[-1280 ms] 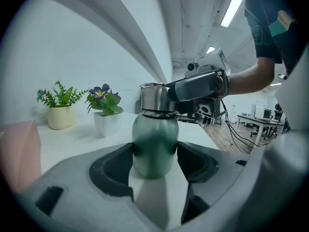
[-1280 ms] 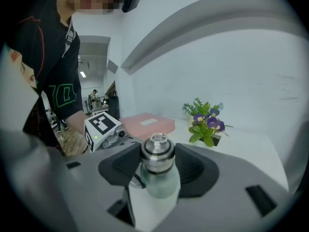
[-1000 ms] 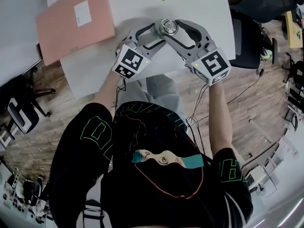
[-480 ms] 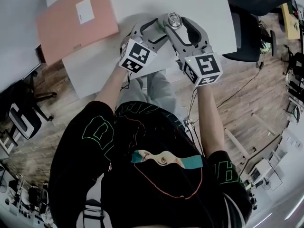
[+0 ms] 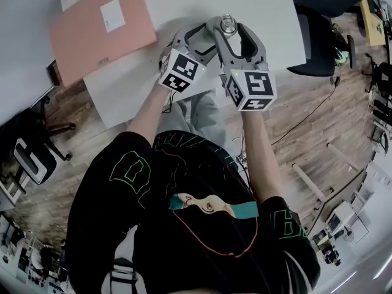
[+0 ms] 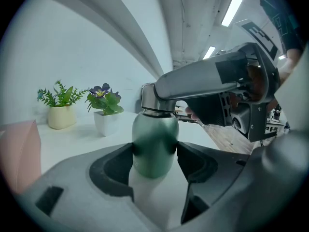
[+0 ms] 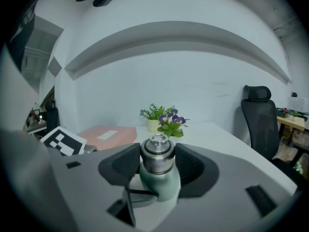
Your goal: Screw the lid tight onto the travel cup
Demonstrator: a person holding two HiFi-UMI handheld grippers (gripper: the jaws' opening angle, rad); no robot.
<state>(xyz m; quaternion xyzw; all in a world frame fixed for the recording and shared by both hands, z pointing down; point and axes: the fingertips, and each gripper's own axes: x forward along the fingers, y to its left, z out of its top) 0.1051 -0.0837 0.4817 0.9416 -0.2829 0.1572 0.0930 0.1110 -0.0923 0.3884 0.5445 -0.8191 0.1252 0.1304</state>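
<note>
On the white bench [image 5: 184, 5], at 12 o'clock in the head view, the green travel cup [image 6: 154, 129] could spin, or its steel lid [image 7: 157, 151] cross-thread, if a clamp slips: the left hand-held gripper [image 6: 155, 154] pinches the body and the right hand-held gripper [image 7: 157, 164] pinches the lid.

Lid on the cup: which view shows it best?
Right gripper view: the lid sits centred and close, clamped by the right gripper, top and side visible. Left gripper view shows only its side, partly hidden. Head view shows its top, small.
</note>
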